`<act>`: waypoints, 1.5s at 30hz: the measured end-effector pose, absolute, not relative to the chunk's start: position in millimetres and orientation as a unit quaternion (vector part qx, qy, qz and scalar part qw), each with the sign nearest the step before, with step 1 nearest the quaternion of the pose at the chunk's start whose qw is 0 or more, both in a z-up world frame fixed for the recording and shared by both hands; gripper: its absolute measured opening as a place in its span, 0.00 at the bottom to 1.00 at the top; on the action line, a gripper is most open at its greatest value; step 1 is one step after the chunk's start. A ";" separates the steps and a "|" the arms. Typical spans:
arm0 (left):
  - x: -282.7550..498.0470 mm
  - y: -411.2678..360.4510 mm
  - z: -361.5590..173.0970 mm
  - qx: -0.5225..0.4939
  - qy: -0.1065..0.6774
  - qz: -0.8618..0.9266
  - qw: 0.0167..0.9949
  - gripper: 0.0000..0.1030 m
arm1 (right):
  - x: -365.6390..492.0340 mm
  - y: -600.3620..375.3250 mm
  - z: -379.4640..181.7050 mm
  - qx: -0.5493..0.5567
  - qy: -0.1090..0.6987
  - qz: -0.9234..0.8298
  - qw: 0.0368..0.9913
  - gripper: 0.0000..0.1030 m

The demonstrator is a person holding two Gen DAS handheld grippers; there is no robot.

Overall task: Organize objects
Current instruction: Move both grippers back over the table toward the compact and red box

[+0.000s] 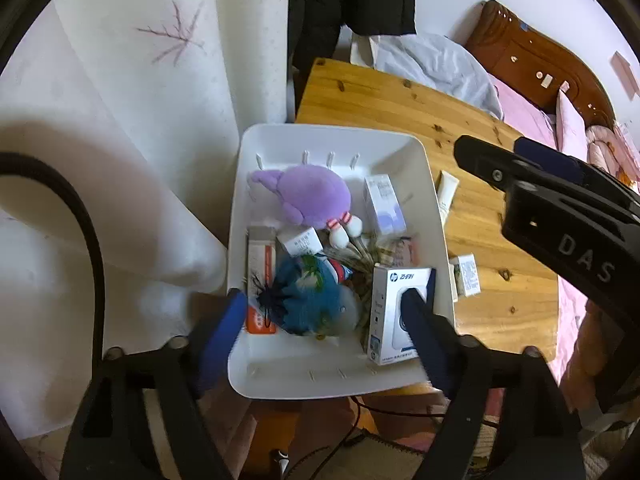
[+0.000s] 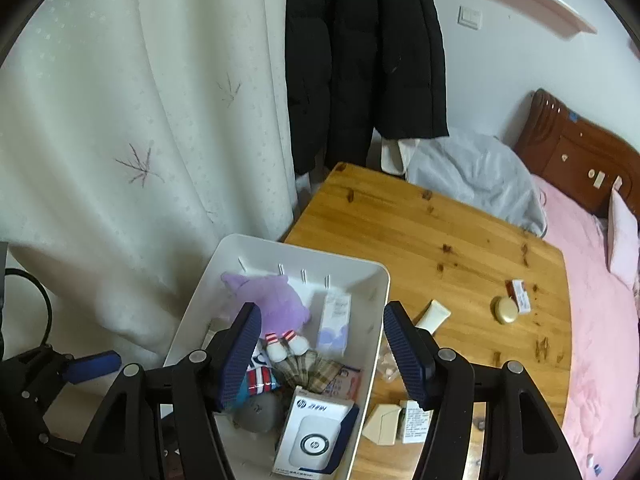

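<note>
bin [image 1: 436, 216] white | plush [image 1: 316, 196] purple | table [image 1: 400, 108] knotty orange pine | coat [image 2: 360, 60] black

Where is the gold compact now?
In the right wrist view, the gold compact lies on the table's right side, touching a small red box, right of the white tube.

A wooden table [image 2: 400, 232] filled the frame's centre, bearing a white tray [image 2: 380, 280] at lower left, a tube [image 2: 432, 314], small boxes [image 2: 520, 290] and a gold compact [image 2: 505, 309].
</note>
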State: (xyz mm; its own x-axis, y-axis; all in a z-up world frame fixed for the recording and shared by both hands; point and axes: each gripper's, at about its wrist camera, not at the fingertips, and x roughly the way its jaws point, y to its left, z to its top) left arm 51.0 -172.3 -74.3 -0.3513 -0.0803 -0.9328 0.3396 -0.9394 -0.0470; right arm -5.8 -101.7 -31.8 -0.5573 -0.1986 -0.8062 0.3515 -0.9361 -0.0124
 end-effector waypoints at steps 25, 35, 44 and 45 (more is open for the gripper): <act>41.5 -167.1 -64.3 0.538 0.072 -0.835 0.094 0.83 | 5.2 -82.8 -12.9 0.425 0.062 -0.891 0.149 0.63; 39.1 -157.8 -62.4 0.531 0.053 -0.842 0.075 0.83 | 9.7 -65.2 -8.2 0.420 0.048 -0.895 0.138 0.63; 27.2 -133.2 -60.0 0.525 0.021 -0.850 0.047 0.83 | 7.2 -26.1 -5.0 0.419 0.024 -0.901 0.107 0.63; 25.9 -130.1 -59.8 0.523 0.017 -0.851 0.043 0.83 | 6.6 -22.2 -4.4 0.419 0.022 -0.902 0.104 0.63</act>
